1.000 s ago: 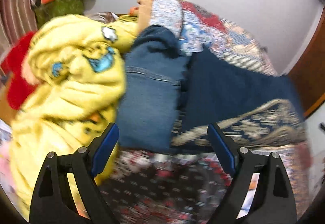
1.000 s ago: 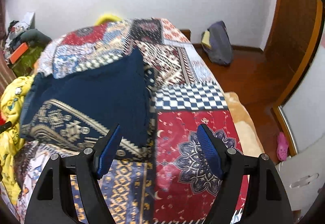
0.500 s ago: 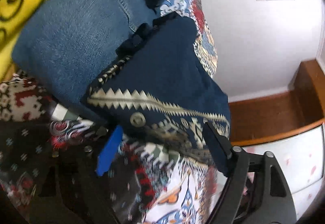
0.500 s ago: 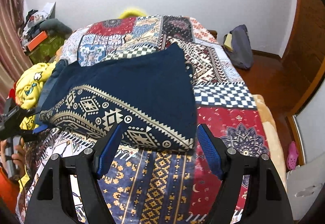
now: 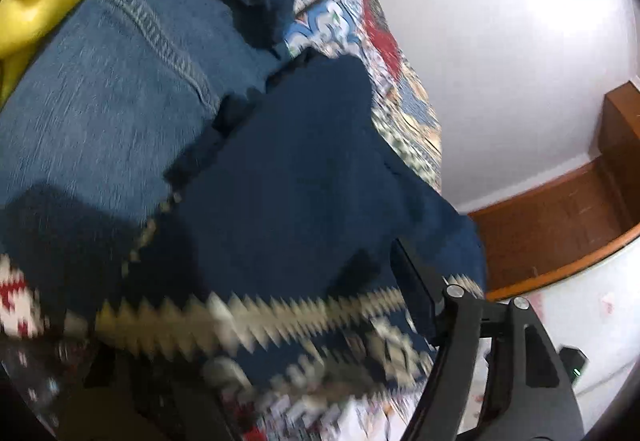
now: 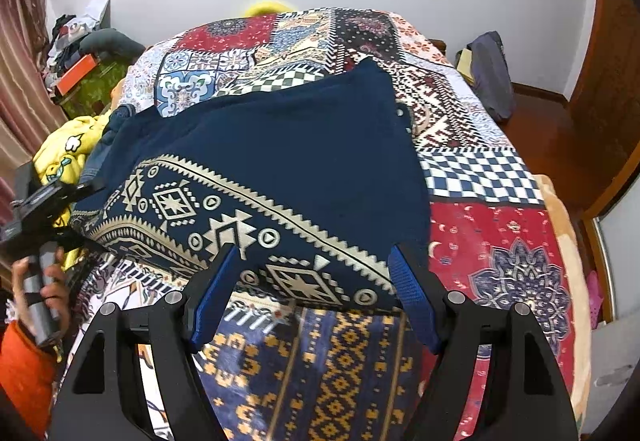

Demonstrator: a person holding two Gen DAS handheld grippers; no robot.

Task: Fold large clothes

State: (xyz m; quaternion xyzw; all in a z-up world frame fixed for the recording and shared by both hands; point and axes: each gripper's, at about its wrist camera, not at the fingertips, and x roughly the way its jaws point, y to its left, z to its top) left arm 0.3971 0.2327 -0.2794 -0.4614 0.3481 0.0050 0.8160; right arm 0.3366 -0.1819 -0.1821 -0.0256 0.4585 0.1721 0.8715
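A folded navy garment [image 6: 280,169] with a cream geometric border lies on the patchwork bed cover [image 6: 500,241]; it also shows blurred in the left wrist view [image 5: 288,201]. My right gripper [image 6: 316,297] is open, its blue pads at the garment's near edge. My left gripper [image 5: 256,329] is low at the garment's left end; its right finger [image 5: 420,293] rests over the cloth, and the left finger is hidden. From the right wrist view the left gripper [image 6: 76,193] sits at the garment's left edge. Blue jeans [image 5: 112,93] lie beside the garment.
A yellow printed garment [image 6: 68,157] is heaped at the bed's left side. A dark bag [image 6: 492,77] leans on the wall at the far right. Cluttered shelves [image 6: 84,57] stand at the left. A wooden floor [image 6: 552,145] lies right of the bed.
The left gripper has dropped closer to the navy garment's left end and tilted. The right gripper has moved in to the garment's near edge.
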